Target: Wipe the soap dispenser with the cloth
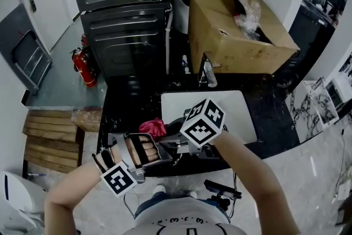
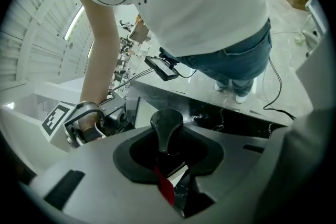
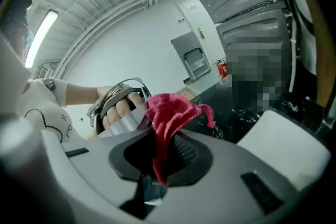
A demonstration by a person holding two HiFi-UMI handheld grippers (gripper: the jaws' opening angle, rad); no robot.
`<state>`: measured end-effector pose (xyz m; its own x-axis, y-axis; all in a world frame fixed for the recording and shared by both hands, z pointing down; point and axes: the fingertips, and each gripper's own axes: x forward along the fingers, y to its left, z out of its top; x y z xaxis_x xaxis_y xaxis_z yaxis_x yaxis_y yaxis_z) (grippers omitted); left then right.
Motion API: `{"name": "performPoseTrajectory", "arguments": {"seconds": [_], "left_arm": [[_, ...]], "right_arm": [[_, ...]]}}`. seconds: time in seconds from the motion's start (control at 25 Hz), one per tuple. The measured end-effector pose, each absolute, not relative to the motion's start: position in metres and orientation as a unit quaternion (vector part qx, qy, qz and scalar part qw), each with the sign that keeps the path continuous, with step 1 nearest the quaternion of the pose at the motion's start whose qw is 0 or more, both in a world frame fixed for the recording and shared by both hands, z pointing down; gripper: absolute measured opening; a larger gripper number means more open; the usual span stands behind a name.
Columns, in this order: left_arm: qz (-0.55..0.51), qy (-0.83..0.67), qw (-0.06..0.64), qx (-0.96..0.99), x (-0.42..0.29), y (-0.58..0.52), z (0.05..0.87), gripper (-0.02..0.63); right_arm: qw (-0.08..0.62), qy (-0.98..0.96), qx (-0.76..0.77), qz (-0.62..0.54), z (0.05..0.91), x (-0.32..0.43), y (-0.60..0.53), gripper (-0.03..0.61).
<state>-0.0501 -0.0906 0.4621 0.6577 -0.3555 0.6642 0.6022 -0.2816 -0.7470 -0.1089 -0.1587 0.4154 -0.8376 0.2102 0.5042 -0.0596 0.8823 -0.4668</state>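
left gripper (image 2: 169, 165) fingers narrow, clamped on soap dispenser (image 2: 167, 128) | right gripper (image 3: 160, 162) fingers pinching red cloth (image 3: 170, 113) just beside it | near edge of black marbled surface (image 1: 137, 99) | white board (image 1: 234, 113) right | cardboard box (image 1: 236, 36) far | fire extinguisher (image 1: 83, 67) on floor (image 1: 60, 85) left

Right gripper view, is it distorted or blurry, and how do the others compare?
Right gripper view: strong fisheye bending, red cloth sharp. Left gripper view: same bending, soap dispenser dark but clear, strip light bright. Head view: dim, black counter swallows detail.
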Motion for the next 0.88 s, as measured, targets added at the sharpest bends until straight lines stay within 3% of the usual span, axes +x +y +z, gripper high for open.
{"name": "performPoseTrajectory", "arguments": {"seconds": [0.24, 0.4, 0.6, 0.88], "left_arm": [[-0.409, -0.091, 0.574, -0.704, -0.049, -0.086, 0.471, 0.109], [-0.399, -0.088, 0.571, -0.712, -0.051, -0.081, 0.463, 0.109], [-0.366, -0.047, 0.529, -0.764, -0.051, -0.074, 0.439, 0.107], [-0.248, 0.104, 0.377, -0.886, -0.05, -0.103, 0.365, 0.107]], "right_arm": [[0.344, -0.921, -0.021, 0.181, 0.443, -0.112, -0.178, 0.057], [0.339, -0.912, 0.013, 0.23, 0.463, -0.109, -0.208, 0.057], [0.265, -0.914, 0.056, 0.303, 0.47, -0.101, -0.235, 0.058], [0.109, -0.943, 0.144, 0.28, 0.46, -0.083, -0.257, 0.057]]}}
